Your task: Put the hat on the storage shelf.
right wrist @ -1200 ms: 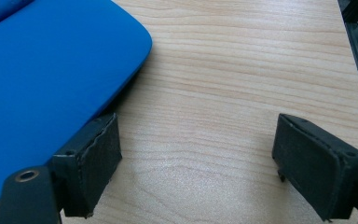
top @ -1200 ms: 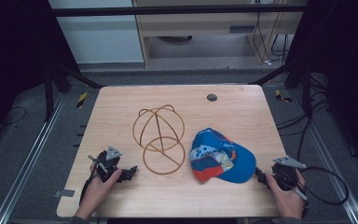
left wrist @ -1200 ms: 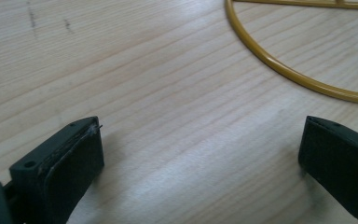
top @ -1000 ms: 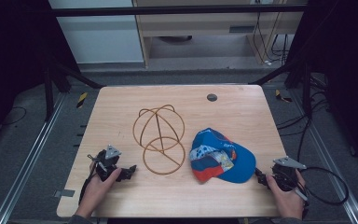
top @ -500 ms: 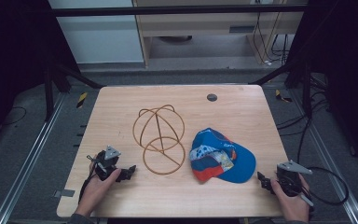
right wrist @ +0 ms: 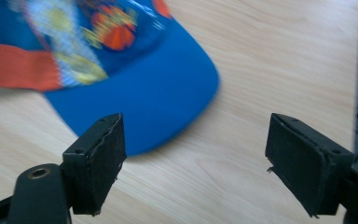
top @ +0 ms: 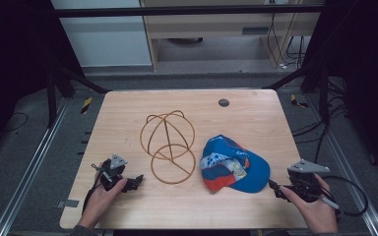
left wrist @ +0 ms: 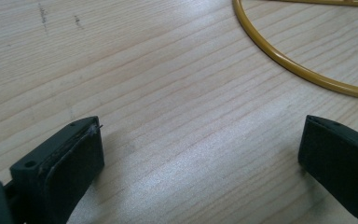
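Two grippers are waiting near the front edge of the wooden counter (top: 256, 113), and both are standing wide open with nothing between their jaws. The blue cap (top: 234, 164) is lying just to the right of the gold wire stand (top: 167, 147), close to it but not touching, as far as the high view is showing. The right gripper (top: 274, 188) is hovering just past the cap's brim, on the side away from the wire stand, and it is pointing at that brim. The left gripper (top: 138, 180) is sitting on the other side of the wire stand, near the stand's flat bottom ring.

Going for the cap looks like the next job, and a few things could be going wrong. The brim is lying flat, so a low jaw could be scraping the wood or pushing the cap along. A pushed cap could be bumping the light wire stand and sliding it. Pinching only the brim's tip could be letting the floppy cap slip out.
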